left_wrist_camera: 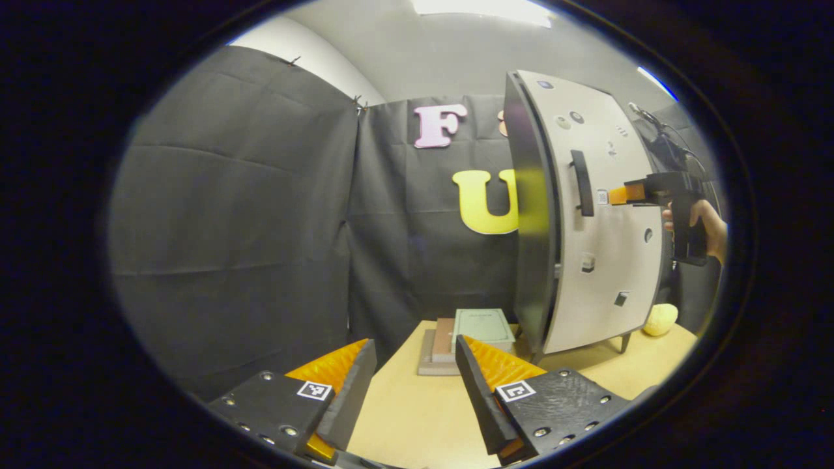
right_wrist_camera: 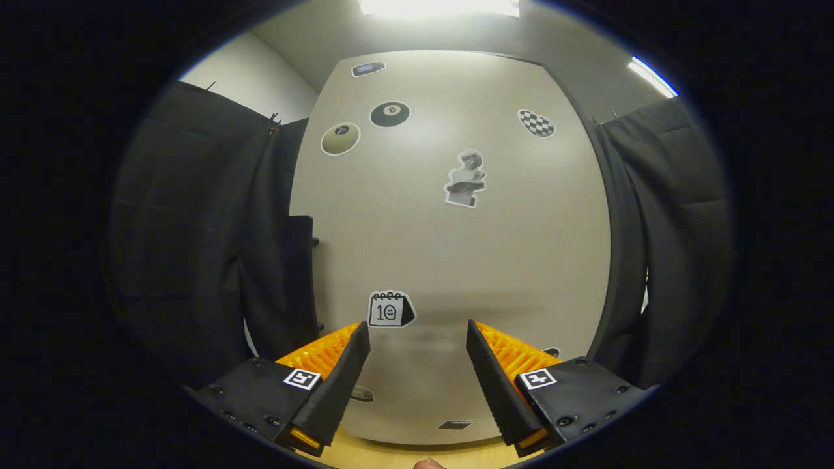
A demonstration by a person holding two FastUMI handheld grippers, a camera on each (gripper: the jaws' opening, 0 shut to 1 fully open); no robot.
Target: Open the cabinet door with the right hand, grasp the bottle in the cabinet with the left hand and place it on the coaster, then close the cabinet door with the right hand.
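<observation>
A: Right gripper (right_wrist_camera: 417, 352) faces the cabinet door (right_wrist_camera: 449, 247) square on, jaws spread wide, nothing between them. The door panel lies straight ahead of the fingers, stickers scattered over it.

B: And the handle (left_wrist_camera: 582, 182)?

A: In the left gripper view, a dark vertical bar on the door face; the right gripper's tips sit just beside it, on its outer side. Touching or not, cannot tell. In the right gripper view the handle stands off to the fingers' left.

B: Left gripper (left_wrist_camera: 415, 374)?

A: Released, empty, held low over the table (left_wrist_camera: 404, 417); a stack of books (left_wrist_camera: 466, 339) lies ahead of its tips, the cabinet ahead and to their right.

B: Handling?

A: The door looks rigid, flat and smooth, so likely slippery on its face. Best taken by the bar, mid-length. The bottle is presumably behind the door, hidden.
</observation>
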